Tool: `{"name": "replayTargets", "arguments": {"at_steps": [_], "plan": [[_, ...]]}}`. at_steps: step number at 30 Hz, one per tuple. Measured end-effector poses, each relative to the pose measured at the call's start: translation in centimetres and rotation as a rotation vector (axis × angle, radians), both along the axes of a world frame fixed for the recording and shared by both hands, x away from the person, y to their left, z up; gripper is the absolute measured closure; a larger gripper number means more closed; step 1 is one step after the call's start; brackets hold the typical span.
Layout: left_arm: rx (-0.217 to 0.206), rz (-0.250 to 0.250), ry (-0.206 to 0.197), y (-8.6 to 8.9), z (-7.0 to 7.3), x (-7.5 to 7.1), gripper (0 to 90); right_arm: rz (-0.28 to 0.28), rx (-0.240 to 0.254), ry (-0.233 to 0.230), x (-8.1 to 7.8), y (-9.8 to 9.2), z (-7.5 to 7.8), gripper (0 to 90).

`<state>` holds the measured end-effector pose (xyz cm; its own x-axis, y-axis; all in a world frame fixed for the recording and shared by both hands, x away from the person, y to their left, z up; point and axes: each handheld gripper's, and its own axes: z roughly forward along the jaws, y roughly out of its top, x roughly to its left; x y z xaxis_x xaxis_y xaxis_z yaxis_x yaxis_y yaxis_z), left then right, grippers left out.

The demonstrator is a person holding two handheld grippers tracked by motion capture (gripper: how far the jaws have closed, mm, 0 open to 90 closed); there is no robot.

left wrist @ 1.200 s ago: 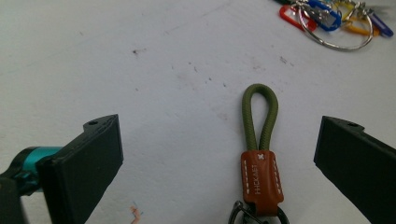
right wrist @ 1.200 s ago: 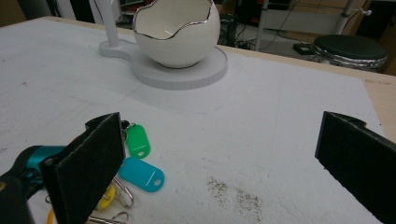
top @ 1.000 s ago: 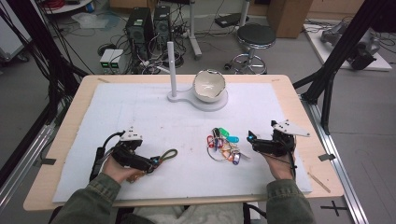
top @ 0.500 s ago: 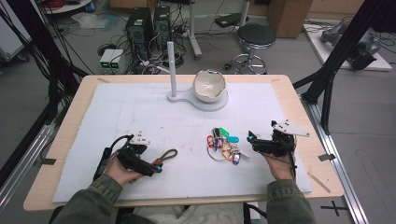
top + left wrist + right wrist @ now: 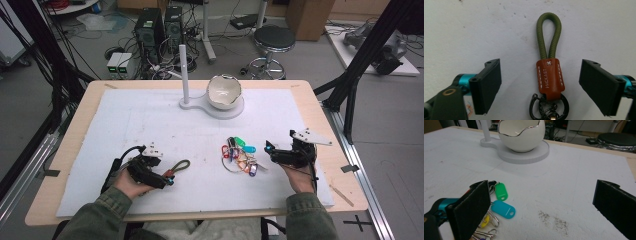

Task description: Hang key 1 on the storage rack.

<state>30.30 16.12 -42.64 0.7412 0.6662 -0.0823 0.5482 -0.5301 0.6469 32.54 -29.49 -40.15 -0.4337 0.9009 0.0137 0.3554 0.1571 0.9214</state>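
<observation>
**Two grippers low on the mat, keychain between my left jaws**

Two grippers sit near the front edge of the white mat (image 5: 150, 120) in the high view. My left gripper (image 5: 169, 178) is at about 7 o'clock on the table, its jaws pointing toward 2 o'clock. The right gripper (image 5: 267, 150) sits at about 4 o'clock and points toward 9 o'clock.

From the left gripper view, the olive cord keychain (image 5: 549, 67) lies flat on the mat between my two black pads (image 5: 486, 85). Its green loop reaches to 12 o'clock, the brown leather tab sits in the middle, and the dark metal clasp is at 6 o'clock. My left jaws have just been closing, with the keychain between them. I see bare mat on either side of the leather tab, so neither pad touches it and the jaws are parted, holding nothing.

My right gripper's jaws stand wide apart with bare mat between them. The bunch of coloured key tags (image 5: 239, 154) lies just beyond its tips in the high view; in the right gripper view the green and teal tags sit beside the jaw at 8 o'clock.

At 12 o'clock on the mat, the white cracked-egg bowl (image 5: 224, 91) rests on a white stand (image 5: 200, 106) with an upright post.
</observation>
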Motion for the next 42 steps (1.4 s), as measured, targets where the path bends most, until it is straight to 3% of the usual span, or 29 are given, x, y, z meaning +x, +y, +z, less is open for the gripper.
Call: {"name": "replayTargets", "arguments": {"at_steps": [6,9,12,16,28,33,42], "plan": [[0.028,-0.009,-0.007,-0.2,-0.1,-0.2,34.2,0.000,0.009,0.001,0.0,-0.1,0.0,0.6],[0.020,-0.022,0.001,-0.3,-0.1,-0.2,39.7,-0.005,0.025,0.000,0.0,-0.2,0.0,0.7],[0.019,-0.025,-0.016,-0.3,0.0,-0.4,47.1,-0.011,0.053,0.007,0.1,-0.5,0.1,0.6],[-0.006,-0.027,-0.006,-0.1,0.3,-0.5,69.2,-0.019,0.095,0.028,0.2,-0.9,0.0,0.7],[-0.016,-0.027,-0.008,0.1,0.4,-0.3,76.2,-0.025,0.097,0.029,0.2,-0.9,0.1,0.7],[-0.038,-0.026,0.007,0.3,0.5,-0.2,77.5,-0.028,0.100,0.026,0.2,-1.0,0.1,0.7],[-0.072,-0.007,-0.007,0.8,1.0,-0.2,79.1,-0.031,0.094,0.022,0.1,-1.0,0.1,0.6]]}}
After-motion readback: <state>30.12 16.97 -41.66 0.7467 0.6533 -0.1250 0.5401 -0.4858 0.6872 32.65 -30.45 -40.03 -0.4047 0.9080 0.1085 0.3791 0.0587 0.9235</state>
